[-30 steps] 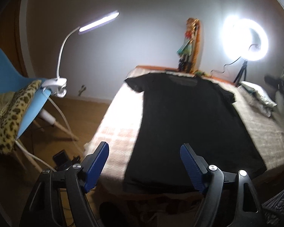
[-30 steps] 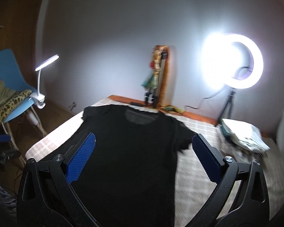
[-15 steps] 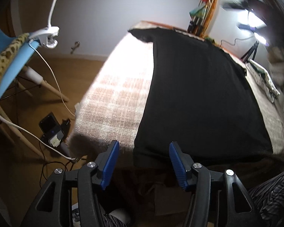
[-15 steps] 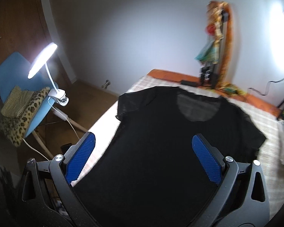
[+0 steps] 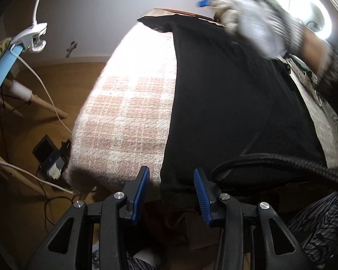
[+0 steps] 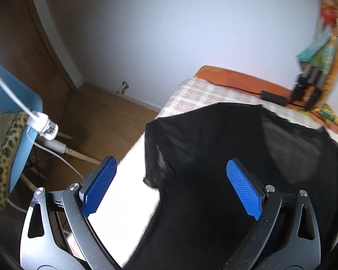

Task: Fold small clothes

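A black t-shirt (image 5: 232,94) lies flat on a checked blanket (image 5: 128,103) covering a table, collar at the far end. My left gripper (image 5: 171,180) is open, its blue pads straddling the shirt's near-left hem corner just at the table edge, holding nothing. My right gripper (image 6: 171,180) is open and hovers over the shirt's far-left sleeve (image 6: 160,148), holding nothing. The shirt (image 6: 236,180) fills the right wrist view's lower right. The right hand in a pale glove (image 5: 254,22) shows blurred above the shirt in the left wrist view.
A blue chair (image 6: 22,135) with a leopard-print cloth and a clip lamp (image 6: 41,124) stands left of the table. Cables and a small black device (image 5: 49,155) lie on the wooden floor. A ring light (image 5: 308,15) shines at the far right. A black cable (image 5: 281,164) crosses the near hem.
My left gripper has dropped and narrowed around the near-left hem corner. My right gripper has swung left and forward over the far-left sleeve, its jaws narrower than before.
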`<state>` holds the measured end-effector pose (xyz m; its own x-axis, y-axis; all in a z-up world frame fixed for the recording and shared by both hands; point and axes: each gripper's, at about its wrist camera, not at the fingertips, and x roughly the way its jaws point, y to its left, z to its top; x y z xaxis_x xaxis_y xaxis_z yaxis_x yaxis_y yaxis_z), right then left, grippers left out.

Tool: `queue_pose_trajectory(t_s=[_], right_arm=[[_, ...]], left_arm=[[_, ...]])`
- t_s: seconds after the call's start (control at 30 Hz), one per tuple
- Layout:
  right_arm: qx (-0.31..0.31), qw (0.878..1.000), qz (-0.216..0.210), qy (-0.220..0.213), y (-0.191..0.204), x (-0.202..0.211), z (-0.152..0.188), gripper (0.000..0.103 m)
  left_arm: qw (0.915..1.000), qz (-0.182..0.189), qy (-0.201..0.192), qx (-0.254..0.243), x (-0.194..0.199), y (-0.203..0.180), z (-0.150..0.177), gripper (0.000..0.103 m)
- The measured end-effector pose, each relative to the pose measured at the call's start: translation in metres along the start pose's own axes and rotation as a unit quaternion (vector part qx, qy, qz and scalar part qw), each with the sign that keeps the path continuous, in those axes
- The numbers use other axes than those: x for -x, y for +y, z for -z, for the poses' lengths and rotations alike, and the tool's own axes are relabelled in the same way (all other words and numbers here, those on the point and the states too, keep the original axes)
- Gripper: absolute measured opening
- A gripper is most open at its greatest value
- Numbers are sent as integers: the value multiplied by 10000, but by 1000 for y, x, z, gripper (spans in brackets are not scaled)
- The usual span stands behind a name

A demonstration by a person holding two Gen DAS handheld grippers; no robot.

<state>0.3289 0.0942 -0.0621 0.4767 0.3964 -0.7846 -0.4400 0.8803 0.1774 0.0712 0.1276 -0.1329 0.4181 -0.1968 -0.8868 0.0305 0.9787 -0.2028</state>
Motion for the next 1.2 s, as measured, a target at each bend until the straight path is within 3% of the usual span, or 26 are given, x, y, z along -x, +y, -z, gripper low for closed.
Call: queue_pose_trajectory(t_s=[0.27, 0.4, 0.53, 0.6, 0.63, 0.67, 0.7, 0.77, 0.9, 1.2], right_arm=[[269, 9990, 124, 322, 27, -77, -12, 96], [508, 9964, 428, 521, 35, -102, -13, 96], [638, 9932, 657, 720, 35, -114, -8, 86], [801, 9919, 716, 683, 38, -112, -6, 81], [838, 9917, 705, 667, 39, -112, -6, 70], [889, 9915, 707, 631, 40, -110, -6, 54], [936, 9912, 714, 607, 40, -109, -7, 46], [993, 9903, 766, 594, 39, -107, -8, 12], [764, 9936, 569, 610, 24, -101, -15, 6], [-152, 9998, -1, 86, -37, -53, -22, 5]], left_arm=[[9999, 146, 12, 61, -7, 11, -5, 31], [9998, 172, 5, 19, -8, 12, -4, 29], [9995, 314, 52, 54, -9, 12, -5, 19], [9995, 309, 45, 11, -8, 10, -4, 15], [9995, 304, 54, -21, -8, 9, -4, 9], [9995, 301, 60, -27, -8, 7, -4, 7], [9995, 309, 55, -13, -8, 7, -5, 4], [9994, 356, 19, 37, -5, 7, -7, 1], [9991, 394, -151, -13, 2, 1, -10, 0], [9971, 584, -429, -216, 20, -25, -14, 0]])
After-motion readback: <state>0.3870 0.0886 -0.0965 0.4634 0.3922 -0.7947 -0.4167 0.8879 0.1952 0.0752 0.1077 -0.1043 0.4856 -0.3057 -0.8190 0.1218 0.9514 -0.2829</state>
